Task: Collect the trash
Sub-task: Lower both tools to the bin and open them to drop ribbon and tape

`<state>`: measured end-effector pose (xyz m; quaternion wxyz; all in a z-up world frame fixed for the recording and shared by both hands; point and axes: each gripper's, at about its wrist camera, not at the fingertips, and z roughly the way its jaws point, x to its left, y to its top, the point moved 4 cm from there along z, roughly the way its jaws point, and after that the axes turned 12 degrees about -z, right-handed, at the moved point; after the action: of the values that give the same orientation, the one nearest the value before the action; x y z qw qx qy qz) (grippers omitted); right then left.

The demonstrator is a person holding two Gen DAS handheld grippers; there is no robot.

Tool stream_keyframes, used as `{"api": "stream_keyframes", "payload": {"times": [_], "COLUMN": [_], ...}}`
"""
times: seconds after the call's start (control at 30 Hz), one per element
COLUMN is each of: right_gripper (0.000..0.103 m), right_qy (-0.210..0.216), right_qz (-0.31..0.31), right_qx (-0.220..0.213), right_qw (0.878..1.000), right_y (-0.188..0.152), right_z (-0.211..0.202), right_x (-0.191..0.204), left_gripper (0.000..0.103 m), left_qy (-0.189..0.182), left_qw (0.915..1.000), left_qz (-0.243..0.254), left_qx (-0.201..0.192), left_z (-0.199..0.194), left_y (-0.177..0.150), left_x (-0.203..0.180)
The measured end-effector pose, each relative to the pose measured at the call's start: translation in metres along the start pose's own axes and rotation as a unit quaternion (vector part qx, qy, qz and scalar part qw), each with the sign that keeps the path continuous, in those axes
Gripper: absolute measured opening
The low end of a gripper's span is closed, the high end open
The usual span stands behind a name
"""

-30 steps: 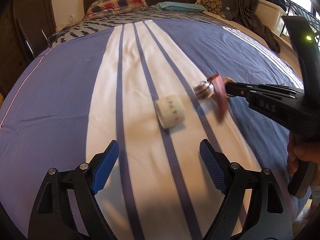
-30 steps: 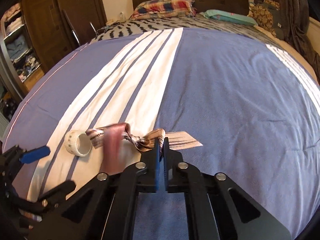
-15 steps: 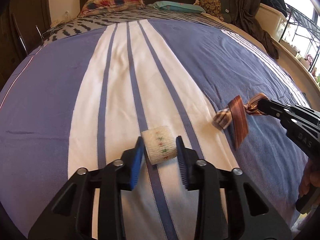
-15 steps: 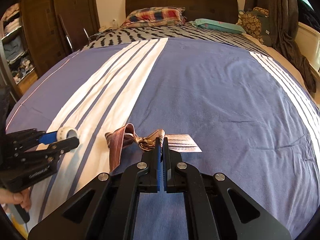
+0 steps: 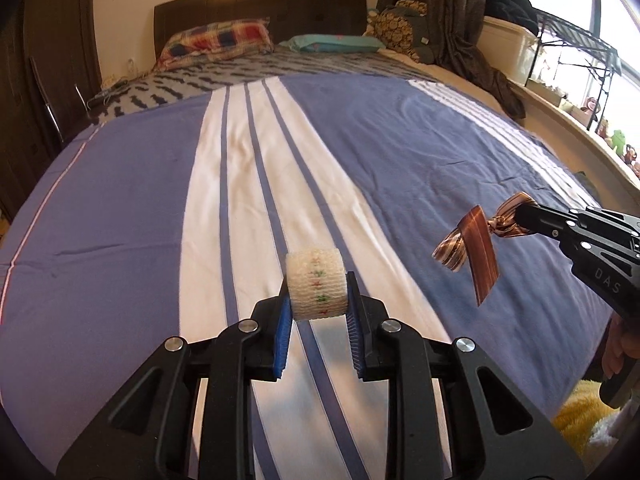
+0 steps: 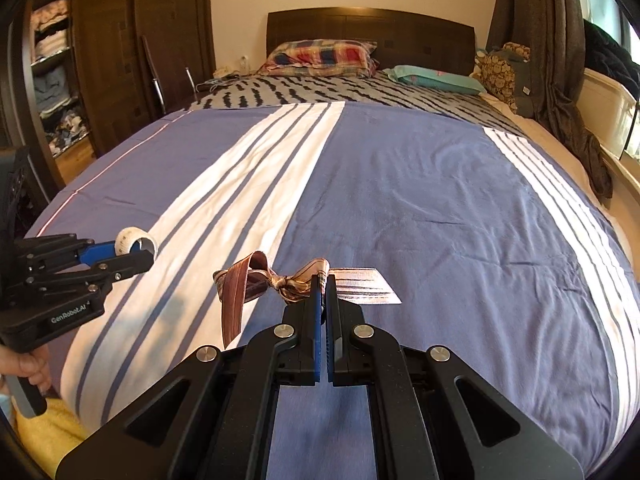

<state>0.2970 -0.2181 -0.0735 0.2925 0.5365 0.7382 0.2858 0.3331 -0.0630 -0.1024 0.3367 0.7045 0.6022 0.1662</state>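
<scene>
Left tool point(image 5: 316, 312) clamped on tape roll point(image 5: 315, 285), right tool point(image 6: 323, 280) pinching ribbon point(image 6: 256, 280)

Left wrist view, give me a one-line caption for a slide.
Left gripper holds a white tape roll above the striped bedspread; right gripper lifts a knotted brown ribbon.

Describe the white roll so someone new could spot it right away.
Start at the bed with its blue and white striped cover. Above the white stripe, the left gripper pinches a small white roll. Unlike the brown ribbon nearby, it is round, woven, with tiny red and green marks.
</scene>
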Motion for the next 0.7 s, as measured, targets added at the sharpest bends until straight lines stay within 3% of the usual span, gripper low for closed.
{"api": "stream_keyframes", "payload": {"times": [0.3, 0.7], "right_gripper": [0.003, 0.003], "right_qy": [-0.014, -0.002], "right_qz": [-0.008, -0.007], "right_qx": [-0.046, -0.053], "right_qw": [0.999, 0.999], "right_y": [-0.012, -0.073], "right_z": [-0.088, -0.148], "right_x": [0.014, 0.042], "left_gripper": [0.023, 0.023], "left_qy": [-0.014, -0.033], "left_qw": [0.9985, 0.9959], "left_qz": [0.021, 0.055], "left_qx": [-0.048, -0.064], "left_z": [-0.088, -0.155], "left_y": [-0.022, -0.102], "left_x": [-0.027, -0.050]}}
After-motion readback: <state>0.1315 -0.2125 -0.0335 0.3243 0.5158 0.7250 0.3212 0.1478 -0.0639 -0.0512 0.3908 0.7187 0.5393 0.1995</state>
